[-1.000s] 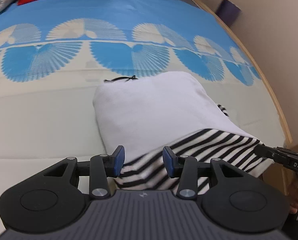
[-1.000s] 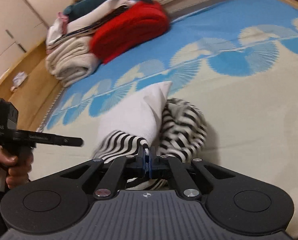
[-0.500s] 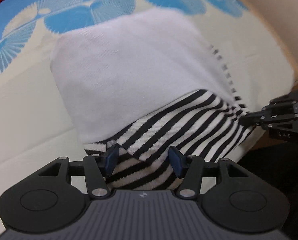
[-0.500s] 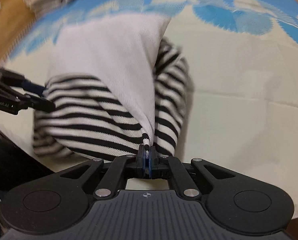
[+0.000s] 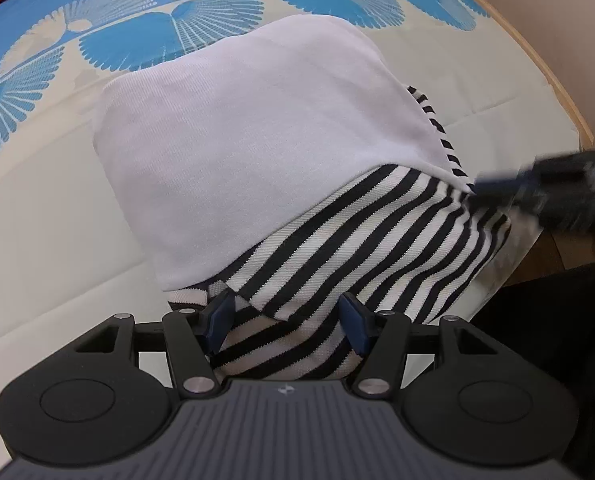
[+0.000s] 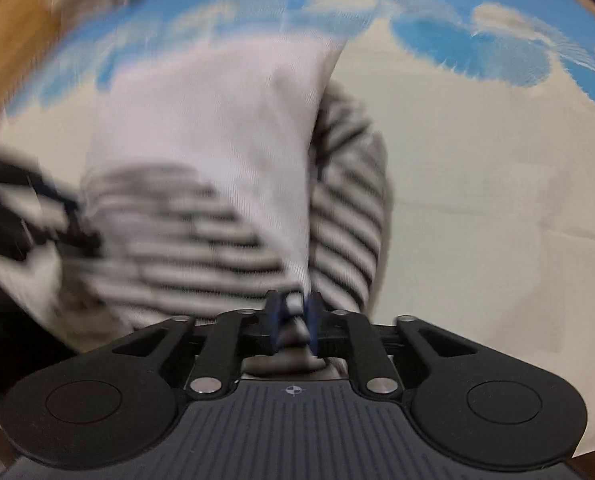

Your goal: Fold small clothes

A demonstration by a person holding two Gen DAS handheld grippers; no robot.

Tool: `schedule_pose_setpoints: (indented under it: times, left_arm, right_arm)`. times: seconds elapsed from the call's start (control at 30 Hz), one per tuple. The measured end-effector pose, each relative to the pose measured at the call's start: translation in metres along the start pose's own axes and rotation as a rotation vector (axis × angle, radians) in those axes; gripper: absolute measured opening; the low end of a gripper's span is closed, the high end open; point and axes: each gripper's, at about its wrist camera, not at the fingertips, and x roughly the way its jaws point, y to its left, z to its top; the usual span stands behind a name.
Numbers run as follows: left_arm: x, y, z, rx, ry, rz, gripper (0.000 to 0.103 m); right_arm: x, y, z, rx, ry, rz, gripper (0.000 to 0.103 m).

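Left wrist view: the garment (image 5: 265, 168), white over black-and-white stripes, lay folded on the bed (image 5: 49, 216) directly ahead of the left claw (image 5: 283, 322), its long axis running away from the claw toward the blue fan print. The striped near edge sat between the left claw's fingers (image 5: 217, 320), which stood well apart and pressed on nothing; they had just been opening. The right claw (image 5: 497, 186) showed blurred at the garment's right corner. Against the earlier frames, this claw had come down close over the cloth, the red pile had dropped almost out of view, and the gap between the fingers was wider. Right wrist view: heavily blurred. The garment (image 6: 217, 152) lay ahead and to the left of the right claw (image 6: 293, 318), and the left claw (image 6: 61, 216) was dimly visible at its far left edge. The right claw's fingers stood slightly apart with a bit of white cloth between them; they had just been opening, where earlier they were clamped on that corner. Whether the pads were touching the cloth, I could not tell through the blur. Judgement: the fold had been laid down and both claws were letting go; each claw was nearest its own corner, so either could press or smooth next.
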Motion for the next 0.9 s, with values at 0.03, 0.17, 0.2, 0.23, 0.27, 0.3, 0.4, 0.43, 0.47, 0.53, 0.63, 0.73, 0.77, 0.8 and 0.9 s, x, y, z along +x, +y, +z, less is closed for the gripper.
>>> schedule_pose_setpoints:
  times: [0.03, 0.17, 0.2, 0.23, 0.27, 0.3, 0.4, 0.43, 0.47, 0.53, 0.63, 0.73, 0.77, 0.8, 0.9]
  left_arm:
    - [0.000, 0.001, 0.000, 0.001, 0.000, -0.005, 0.063]
    - [-0.005, 0.003, 0.000, 0.010, -0.004, -0.009, 0.063]
    - [-0.009, 0.004, -0.001, 0.006, -0.011, -0.008, 0.064]
    - [-0.013, 0.007, 0.000, -0.005, -0.023, -0.011, 0.064]
    - [-0.018, 0.012, 0.001, -0.025, -0.038, -0.017, 0.064]
    - [-0.024, 0.019, 0.002, -0.055, -0.059, -0.031, 0.064]
    - [-0.042, 0.045, 0.005, -0.171, -0.137, -0.046, 0.064]
    - [-0.047, 0.056, 0.005, -0.220, -0.160, -0.040, 0.064]
    - [-0.050, 0.067, 0.004, -0.268, -0.175, -0.036, 0.064]
    - [-0.055, 0.083, 0.003, -0.343, -0.190, -0.037, 0.064]
    - [-0.057, 0.100, 0.005, -0.422, -0.200, -0.050, 0.064]
    - [-0.057, 0.108, 0.011, -0.453, -0.204, -0.073, 0.065]
    - [-0.056, 0.107, 0.014, -0.454, -0.204, -0.077, 0.065]
    - [-0.054, 0.106, 0.017, -0.455, -0.204, -0.081, 0.065]
    - [-0.046, 0.103, 0.022, -0.454, -0.191, -0.097, 0.068]
  right_arm:
    - [-0.009, -0.004, 0.004, 0.042, -0.054, 0.022, 0.026]
    - [-0.024, -0.026, 0.025, 0.245, -0.244, 0.098, 0.035]
    - [-0.021, -0.029, 0.031, 0.274, -0.262, 0.104, 0.040]
    - [-0.018, -0.029, 0.037, 0.304, -0.275, 0.111, 0.043]
    - [-0.013, -0.029, 0.042, 0.326, -0.281, 0.118, 0.048]
    - [-0.007, -0.028, 0.048, 0.343, -0.282, 0.125, 0.050]
    - [0.013, -0.023, 0.068, 0.383, -0.261, 0.118, 0.051]
    - [0.019, -0.021, 0.073, 0.392, -0.253, 0.112, 0.051]
    - [0.026, -0.020, 0.077, 0.401, -0.248, 0.103, 0.053]
    - [0.042, -0.020, 0.086, 0.430, -0.236, 0.081, 0.053]
    - [0.063, -0.020, 0.095, 0.454, -0.204, 0.129, 0.027]
    - [0.050, -0.013, 0.097, 0.416, -0.302, 0.173, 0.003]
    - [0.038, -0.020, 0.095, 0.456, -0.393, 0.173, 0.002]
    - [0.030, -0.029, 0.093, 0.495, -0.445, 0.143, 0.002]
    - [0.041, -0.044, 0.093, 0.516, -0.348, -0.114, 0.003]
